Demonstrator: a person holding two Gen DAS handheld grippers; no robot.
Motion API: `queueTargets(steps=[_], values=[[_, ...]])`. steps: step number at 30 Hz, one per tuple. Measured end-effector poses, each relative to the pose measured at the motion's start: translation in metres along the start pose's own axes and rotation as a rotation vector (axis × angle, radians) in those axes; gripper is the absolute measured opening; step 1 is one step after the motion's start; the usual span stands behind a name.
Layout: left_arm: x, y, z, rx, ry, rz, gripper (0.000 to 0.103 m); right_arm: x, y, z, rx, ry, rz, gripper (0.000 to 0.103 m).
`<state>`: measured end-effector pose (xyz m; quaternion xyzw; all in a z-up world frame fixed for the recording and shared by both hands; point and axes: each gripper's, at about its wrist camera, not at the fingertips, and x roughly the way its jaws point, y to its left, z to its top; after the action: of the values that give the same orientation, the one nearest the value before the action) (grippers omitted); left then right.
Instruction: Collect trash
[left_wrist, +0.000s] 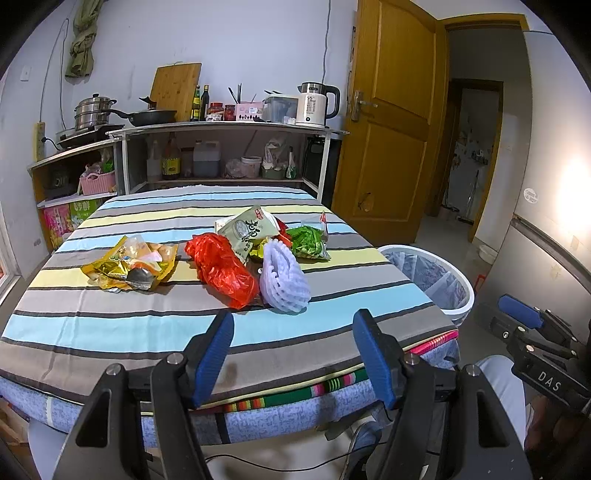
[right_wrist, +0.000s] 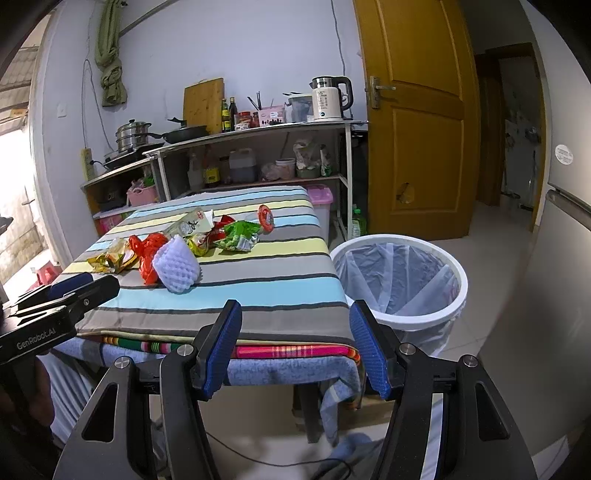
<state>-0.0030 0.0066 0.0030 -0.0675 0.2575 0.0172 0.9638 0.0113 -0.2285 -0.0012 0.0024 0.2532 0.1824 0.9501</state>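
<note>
both grippers, left gripper (left_wrist: 293, 356) and right gripper (right_wrist: 295, 349), hover wide, angled down, seemingly short of the table (left_wrist: 110, 328).

"DAS" on right tongs (left_wrist: 546, 354); "GenRobot.AI" on left tongs (right_wrist: 66, 306).

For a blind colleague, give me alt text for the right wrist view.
Open right tongs hover before a striped table strewn with trash: a red plastic bag, white foam netting and wrappers. A white lined bin stands beside it.
</note>
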Motion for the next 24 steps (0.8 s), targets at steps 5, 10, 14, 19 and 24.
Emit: queueTargets(steps=[5, 10, 14, 19, 24], values=[[-0.0005, -0.0007, 0.0009, 0.003, -0.006, 0.001, 0.070, 0.0000, -0.0004, 0.0000, 0.002, -0.001, 0.001, 0.061], [-0.0006, -0.0007, 0.0003, 0.003, -0.008, 0.001, 0.071, 0.0002, 0.0000, 0.0000, 0.001, 0.000, 0.000, 0.061], [-0.0003, -0.0012, 0.0005, 0.005, -0.007, 0.001, 0.071, 0.0006, 0.0005, -0.0009, 0.000, 0.001, 0.002, 0.061], [0.0011, -0.0018, 0.0010, 0.004, -0.008, 0.001, 0.072, 0.0013, 0.0008, -0.0016, 0.000, 0.004, 0.003, 0.061], [-0.0004, -0.0005, 0.0006, 0.004, -0.009, 0.001, 0.072, 0.0019, 0.0009, -0.0013, -0.001, 0.005, 0.002, 0.061]])
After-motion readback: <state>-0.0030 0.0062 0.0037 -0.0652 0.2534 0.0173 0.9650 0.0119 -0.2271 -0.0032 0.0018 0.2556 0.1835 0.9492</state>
